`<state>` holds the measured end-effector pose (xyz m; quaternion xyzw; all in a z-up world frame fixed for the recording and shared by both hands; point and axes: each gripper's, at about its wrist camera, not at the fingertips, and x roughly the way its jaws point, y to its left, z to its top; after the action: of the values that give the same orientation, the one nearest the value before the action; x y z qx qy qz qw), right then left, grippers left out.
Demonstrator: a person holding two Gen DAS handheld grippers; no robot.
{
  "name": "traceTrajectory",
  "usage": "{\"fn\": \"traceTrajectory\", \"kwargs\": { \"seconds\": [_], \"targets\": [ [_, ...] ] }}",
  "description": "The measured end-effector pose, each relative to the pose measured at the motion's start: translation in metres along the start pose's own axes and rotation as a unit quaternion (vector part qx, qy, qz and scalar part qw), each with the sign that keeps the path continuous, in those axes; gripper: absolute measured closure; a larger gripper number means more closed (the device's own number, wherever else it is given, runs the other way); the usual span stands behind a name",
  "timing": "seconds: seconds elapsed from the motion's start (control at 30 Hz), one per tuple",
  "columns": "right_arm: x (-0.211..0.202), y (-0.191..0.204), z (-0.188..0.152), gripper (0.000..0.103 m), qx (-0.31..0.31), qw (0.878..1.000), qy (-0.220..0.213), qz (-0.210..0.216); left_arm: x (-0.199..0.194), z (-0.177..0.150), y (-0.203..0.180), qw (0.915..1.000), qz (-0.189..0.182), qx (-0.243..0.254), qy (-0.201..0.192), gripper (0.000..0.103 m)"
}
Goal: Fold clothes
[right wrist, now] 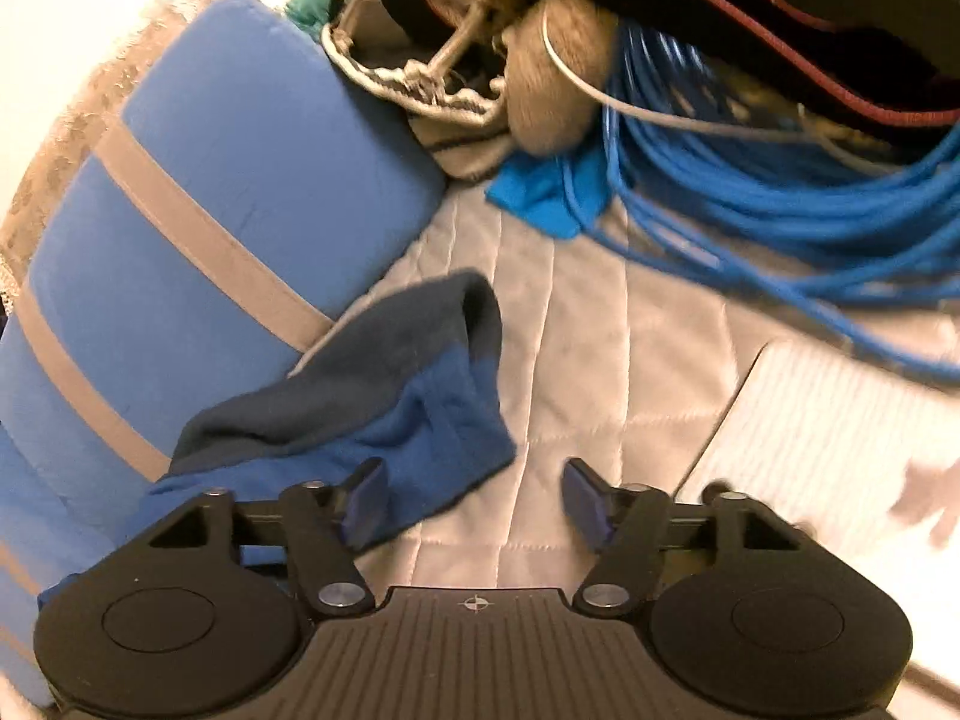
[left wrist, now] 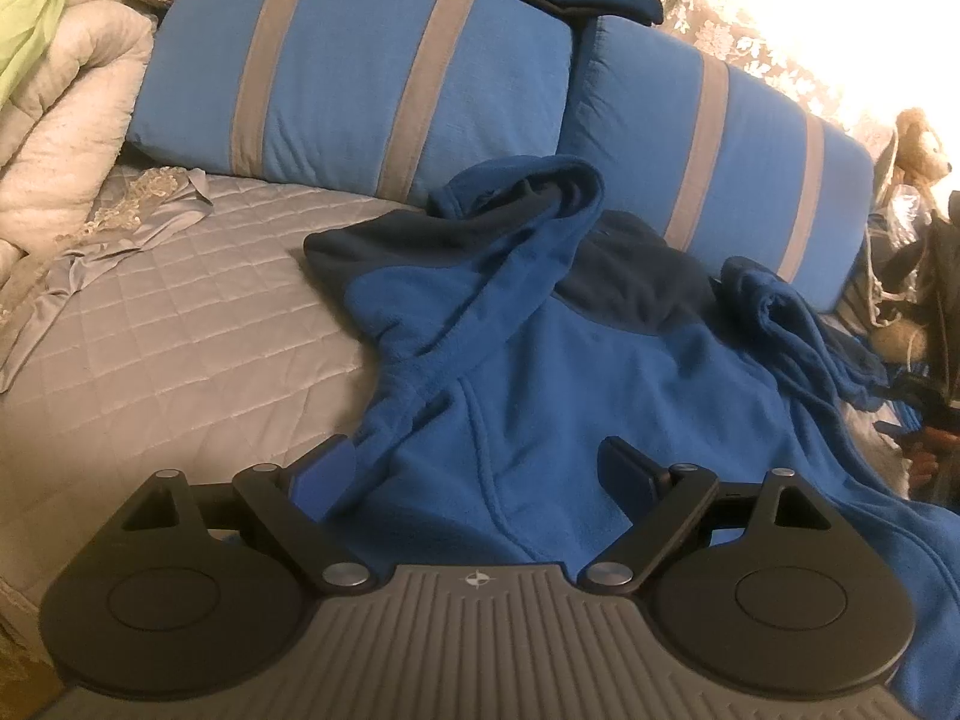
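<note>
Left wrist view: my left gripper (left wrist: pixel 477 474) is spread wide w/ nothing pinched, over the blue fleece hoodie (left wrist: pixel 588 372) lying centre frame on the grey quilt (left wrist: pixel 150 348). Right view: my right gripper (right wrist: pixel 474 501) is released, hoodie sleeve (right wrist: pixel 384 396) lying left of centre

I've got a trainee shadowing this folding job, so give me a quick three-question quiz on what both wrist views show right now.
1. True or false: the left claw is clamped on the blue fleece top.
2. One sleeve of the top lies: A) folded across the body, B) hanging off the bed, C) under the striped pillows.
3. What lies between the right claw fingers: fabric or bare grey quilt?

Key
1. False: its jaws stand wide open over the fleece, gripping nothing.
2. A.
3. Bare quilt; the sleeve end lies by the left finger only.
</note>
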<state>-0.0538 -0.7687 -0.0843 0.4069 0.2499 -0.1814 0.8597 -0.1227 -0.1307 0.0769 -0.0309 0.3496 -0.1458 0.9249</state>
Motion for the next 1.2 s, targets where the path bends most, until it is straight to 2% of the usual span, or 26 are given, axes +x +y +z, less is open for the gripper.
{"fn": "traceTrajectory", "kwargs": {
  "seconds": [0.23,0.27,0.37,0.47,0.53,0.57,0.7,0.8,0.97,1.03,1.1,1.13,1.2],
  "targets": [
    [0.018,0.016,-0.007,0.042,-0.010,0.999,-0.034,-0.003,0.001,-0.001,-0.001,1.0000,0.003,0.001,0.001,0.014],
    [0.023,0.019,-0.006,0.045,-0.022,0.999,-0.038,-0.010,0.001,-0.001,0.000,1.0000,0.002,0.001,0.001,0.014],
    [0.032,0.032,-0.003,0.063,-0.090,0.994,-0.037,-0.043,0.001,-0.001,-0.001,1.0000,0.001,0.000,0.001,0.014],
    [0.036,0.046,0.002,0.068,-0.178,0.981,-0.030,-0.070,0.000,-0.001,0.000,1.0000,0.003,0.001,0.001,0.014],
    [0.034,0.059,0.004,0.070,-0.251,0.963,-0.034,-0.090,0.000,-0.001,-0.001,1.0000,0.004,0.002,0.002,0.014],
    [0.032,0.066,0.005,0.071,-0.293,0.950,-0.041,-0.101,0.000,-0.001,-0.001,1.0000,0.005,0.003,0.002,0.014],
    [0.019,0.087,0.013,0.080,-0.439,0.884,-0.072,-0.143,-0.001,-0.001,-0.001,1.0000,0.007,0.005,0.000,0.014],
    [0.003,0.092,0.029,0.081,-0.500,0.842,-0.101,-0.175,-0.002,-0.001,0.000,1.0000,0.004,0.004,0.000,0.014],
    [-0.034,0.077,0.066,0.083,-0.551,0.789,-0.148,-0.227,-0.002,0.000,-0.001,1.0000,0.003,0.006,-0.001,0.014],
    [-0.054,0.070,0.081,0.083,-0.573,0.759,-0.175,-0.256,-0.002,0.000,-0.002,1.0000,0.003,0.006,-0.002,0.014],
    [-0.075,0.059,0.100,0.083,-0.584,0.734,-0.197,-0.286,-0.002,0.000,0.000,1.0000,0.000,0.004,-0.002,0.014],
    [-0.085,0.053,0.108,0.083,-0.584,0.727,-0.203,-0.298,-0.002,0.000,0.000,1.0000,-0.002,0.002,-0.003,0.014],
    [-0.105,0.038,0.129,0.083,-0.572,0.725,-0.209,-0.321,-0.003,0.000,0.002,1.0000,-0.005,0.000,-0.003,0.014]
  ]
}}
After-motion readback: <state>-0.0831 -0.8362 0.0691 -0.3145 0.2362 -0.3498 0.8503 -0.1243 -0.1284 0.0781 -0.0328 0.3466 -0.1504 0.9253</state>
